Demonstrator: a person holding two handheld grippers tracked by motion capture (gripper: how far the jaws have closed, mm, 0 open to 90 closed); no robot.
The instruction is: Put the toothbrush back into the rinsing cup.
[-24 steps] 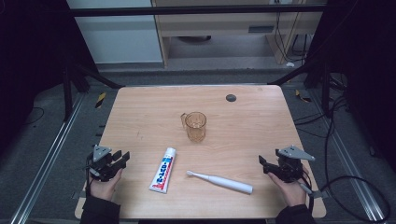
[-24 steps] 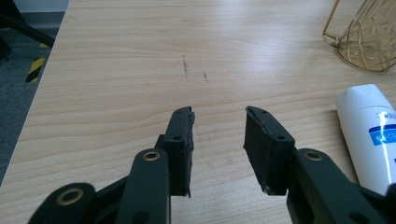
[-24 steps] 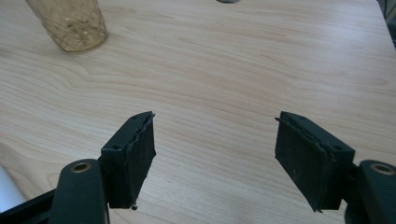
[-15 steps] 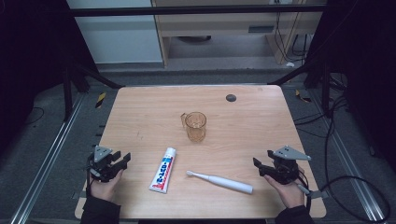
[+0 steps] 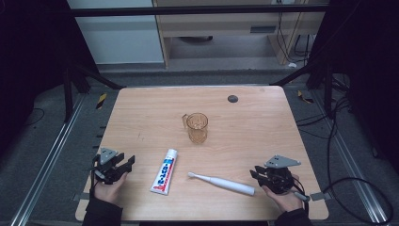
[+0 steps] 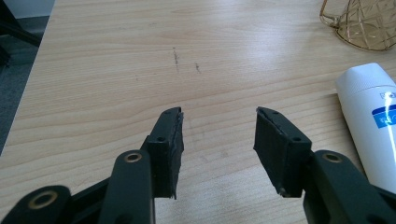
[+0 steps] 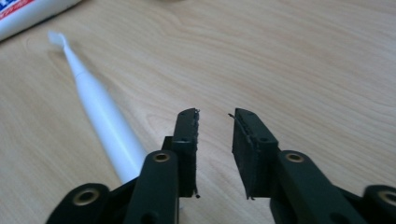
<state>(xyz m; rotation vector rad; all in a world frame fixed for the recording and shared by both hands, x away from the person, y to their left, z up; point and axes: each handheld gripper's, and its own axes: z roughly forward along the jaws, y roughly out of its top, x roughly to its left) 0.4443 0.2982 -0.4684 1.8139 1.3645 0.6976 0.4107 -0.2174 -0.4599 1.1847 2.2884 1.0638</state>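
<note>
A white electric toothbrush [image 5: 221, 182] lies near the table's front, bristles to the left. To its left lies a white toothpaste tube [image 5: 164, 172] with blue and red print. A clear amber cup [image 5: 197, 127] with a handle stands mid-table. My left gripper [image 5: 128, 162] rests at the front left, open [image 6: 219, 122], with bare wood between its jaws and the tube [image 6: 373, 121] to its right. My right gripper [image 5: 257, 172] sits just right of the toothbrush handle's end, open by a narrow gap [image 7: 215, 114] with nothing in it. The toothbrush [image 7: 100, 112] runs along its left.
The wooden table [image 5: 263, 136] has a small black round mark [image 5: 232, 98] near its far edge. Metal frame rails and cables lie on the floor at both sides. The cup [image 6: 369, 23] shows at the top right of the left gripper view.
My right gripper has crept left toward the end of the toothbrush handle. The left gripper and the objects have stayed put.
</note>
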